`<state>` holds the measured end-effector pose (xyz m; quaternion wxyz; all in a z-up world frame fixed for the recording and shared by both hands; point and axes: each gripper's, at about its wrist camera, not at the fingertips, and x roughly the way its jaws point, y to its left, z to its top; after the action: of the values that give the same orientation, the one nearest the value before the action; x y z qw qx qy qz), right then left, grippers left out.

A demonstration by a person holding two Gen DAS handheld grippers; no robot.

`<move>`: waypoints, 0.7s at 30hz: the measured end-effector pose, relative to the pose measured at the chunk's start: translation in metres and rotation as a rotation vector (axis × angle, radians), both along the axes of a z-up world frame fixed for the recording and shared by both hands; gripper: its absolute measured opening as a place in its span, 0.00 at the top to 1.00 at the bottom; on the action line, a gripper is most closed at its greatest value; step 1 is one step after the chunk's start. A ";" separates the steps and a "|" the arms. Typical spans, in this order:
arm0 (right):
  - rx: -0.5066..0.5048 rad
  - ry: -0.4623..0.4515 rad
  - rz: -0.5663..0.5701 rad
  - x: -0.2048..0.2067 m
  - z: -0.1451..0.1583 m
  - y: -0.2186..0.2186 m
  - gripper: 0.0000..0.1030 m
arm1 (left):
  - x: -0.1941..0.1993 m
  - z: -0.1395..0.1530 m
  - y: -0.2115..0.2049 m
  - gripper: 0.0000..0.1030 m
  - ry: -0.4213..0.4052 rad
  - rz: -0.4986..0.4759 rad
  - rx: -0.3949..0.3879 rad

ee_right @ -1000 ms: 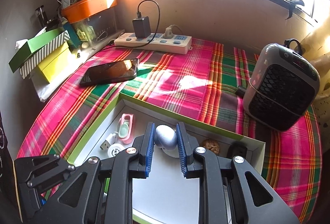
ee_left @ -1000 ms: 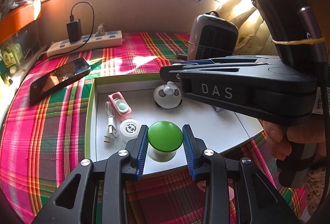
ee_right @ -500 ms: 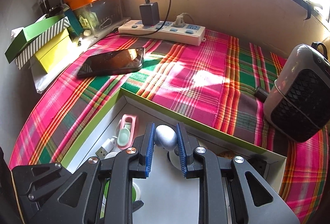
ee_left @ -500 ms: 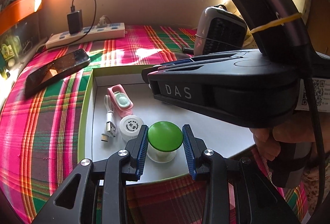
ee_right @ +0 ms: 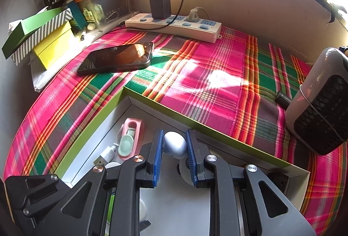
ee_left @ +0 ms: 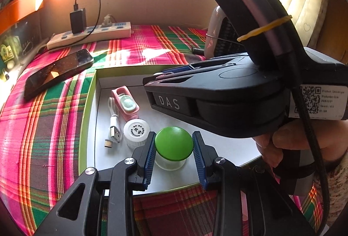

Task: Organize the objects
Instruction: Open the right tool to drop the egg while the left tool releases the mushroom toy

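Note:
A small jar with a green domed lid [ee_left: 174, 143] stands in the shallow white box with a green rim [ee_left: 91, 92]. My left gripper [ee_left: 174, 149] is shut on the jar, its blue pads against both sides of the lid. My right gripper [ee_right: 174, 149] is shut on a pale blue egg-shaped piece [ee_right: 175, 144] of a small white gadget, just over the box floor near its far wall [ee_right: 104, 114]. In the left wrist view the right gripper's body [ee_left: 217, 94] and a hand [ee_left: 289, 140] reach across the box and hide the gadget.
In the box lie a pink case [ee_left: 126, 103], a white USB cable [ee_left: 114, 125] and a white round cap [ee_left: 136, 131]. A phone [ee_right: 117, 57], a power strip [ee_right: 174, 26] and a small heater [ee_right: 319, 101] rest on the plaid cloth. Stacked boxes [ee_right: 39, 40] stand at the left.
The right gripper has come down and further left over the box with the egg-shaped piece in it, now hiding the white gadget in the left wrist view. The left gripper stays on the jar.

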<state>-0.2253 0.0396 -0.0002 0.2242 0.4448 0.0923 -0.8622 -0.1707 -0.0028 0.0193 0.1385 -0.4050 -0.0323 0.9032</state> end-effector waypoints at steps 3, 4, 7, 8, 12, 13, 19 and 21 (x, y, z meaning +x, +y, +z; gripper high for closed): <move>0.004 -0.002 0.000 0.000 -0.001 -0.001 0.78 | -0.001 -0.001 -0.001 0.70 -0.007 -0.002 0.001; 0.006 -0.001 0.001 0.000 -0.001 -0.001 0.78 | -0.001 -0.001 -0.001 0.70 -0.008 -0.003 0.002; 0.011 0.001 -0.002 0.000 -0.001 -0.002 0.78 | -0.001 -0.001 -0.001 0.70 -0.008 -0.004 0.001; 0.013 0.001 0.000 0.000 -0.001 -0.002 0.78 | -0.001 -0.001 -0.001 0.70 -0.009 -0.004 0.002; 0.022 0.003 -0.002 0.001 -0.002 -0.003 0.78 | -0.001 -0.001 -0.001 0.70 -0.009 -0.005 0.002; 0.024 0.003 -0.002 0.001 -0.003 -0.004 0.78 | -0.001 -0.001 -0.001 0.70 -0.010 -0.005 0.002; 0.026 0.002 -0.006 0.000 -0.002 -0.005 0.78 | -0.001 -0.001 -0.001 0.70 -0.010 -0.005 0.002; 0.027 0.001 -0.007 0.000 -0.002 -0.004 0.76 | 0.000 -0.002 -0.001 0.70 -0.010 -0.005 0.001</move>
<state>-0.2251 0.0354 -0.0022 0.2151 0.4477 0.1022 -0.8619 -0.1711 -0.0033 0.0178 0.1409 -0.4093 -0.0325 0.9008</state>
